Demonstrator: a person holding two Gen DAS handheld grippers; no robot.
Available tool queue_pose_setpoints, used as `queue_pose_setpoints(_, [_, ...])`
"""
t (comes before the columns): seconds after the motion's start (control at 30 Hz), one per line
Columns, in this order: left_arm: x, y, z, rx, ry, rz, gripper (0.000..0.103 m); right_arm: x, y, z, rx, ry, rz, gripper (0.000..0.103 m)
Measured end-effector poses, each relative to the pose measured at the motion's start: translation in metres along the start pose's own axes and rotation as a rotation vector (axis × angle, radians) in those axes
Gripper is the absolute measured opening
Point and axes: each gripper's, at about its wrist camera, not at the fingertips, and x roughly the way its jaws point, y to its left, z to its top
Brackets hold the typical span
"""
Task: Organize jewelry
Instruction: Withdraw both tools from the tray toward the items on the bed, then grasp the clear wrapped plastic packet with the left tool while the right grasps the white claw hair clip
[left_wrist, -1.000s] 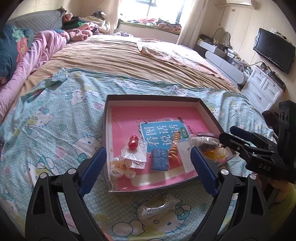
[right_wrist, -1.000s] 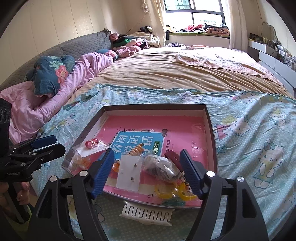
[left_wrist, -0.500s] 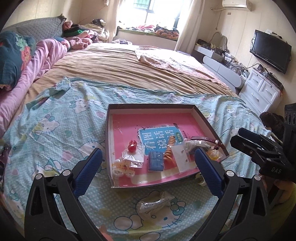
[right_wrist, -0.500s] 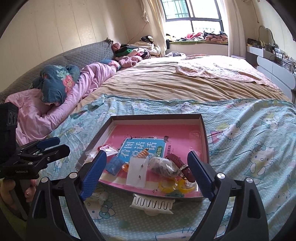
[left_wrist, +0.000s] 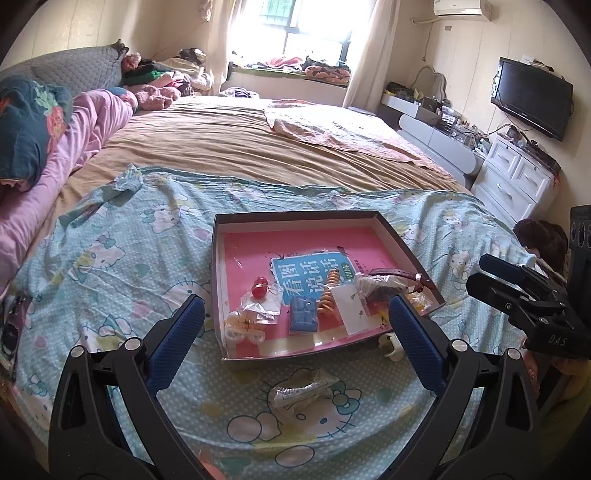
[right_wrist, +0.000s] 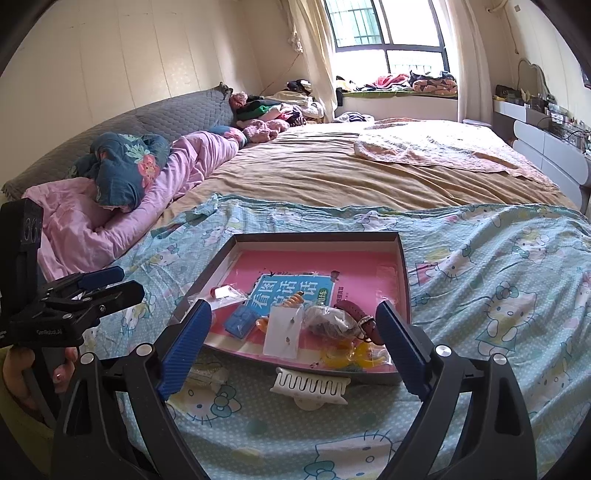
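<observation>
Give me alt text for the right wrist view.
An open, empty right gripper, its jaws opening, hangs over a bed above a shallow tray of jewelry. A white hair claw lies outside the tray's near edge; the left gripper shows at left.

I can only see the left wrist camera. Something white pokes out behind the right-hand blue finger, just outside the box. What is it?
Observer: A white plastic hair claw with comb-like teeth. It lies on the cartoon-cat bedsheet, just outside the near wall of the shallow dark cardboard box.
Operator: And the yellowish bits in that box corner?
Observer: Translucent yellow ring-shaped pieces, inside the box next to the maroon watch strap.
Operator: Who is holding my camera?
Observer: A person's hand is wrapped around the handle of the left gripper, at the far left of the right wrist view.
</observation>
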Motion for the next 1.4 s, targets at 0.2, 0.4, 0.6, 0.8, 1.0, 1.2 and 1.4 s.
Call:
queue_pose_setpoints(0.2, [-0.005, -0.002, -0.004, 0.008, 0.0, 0.004, 0.093, -0.006, 0.002, -0.006, -0.005, 0.004, 0.004, 0.09])
queue_pose_setpoints(0.4, [-0.007, -0.002, -0.013, 0.017, 0.012, 0.016, 0.093, -0.01, 0.004, -0.014, -0.014, 0.018, 0.005, 0.09])
queue_pose_setpoints(0.6, [-0.006, -0.004, -0.022, 0.026, 0.031, 0.029, 0.093, -0.012, 0.005, -0.022, -0.014, 0.033, 0.004, 0.09])
queue_pose_setpoints(0.8, [-0.002, -0.005, -0.029, 0.034, 0.053, 0.035, 0.093, -0.012, 0.005, -0.029, -0.021, 0.052, 0.007, 0.09])
queue_pose_setpoints(1.0, [0.002, -0.007, -0.037, 0.042, 0.078, 0.044, 0.093, -0.011, 0.004, -0.037, -0.019, 0.072, 0.008, 0.09])
queue_pose_setpoints(1.2, [0.009, -0.007, -0.047, 0.049, 0.109, 0.051, 0.093, -0.009, 0.002, -0.045, -0.015, 0.097, 0.008, 0.09])
queue_pose_setpoints(1.4, [0.021, -0.007, -0.058, 0.042, 0.165, 0.046, 0.093, -0.007, -0.002, -0.053, -0.009, 0.116, 0.005, 0.09])
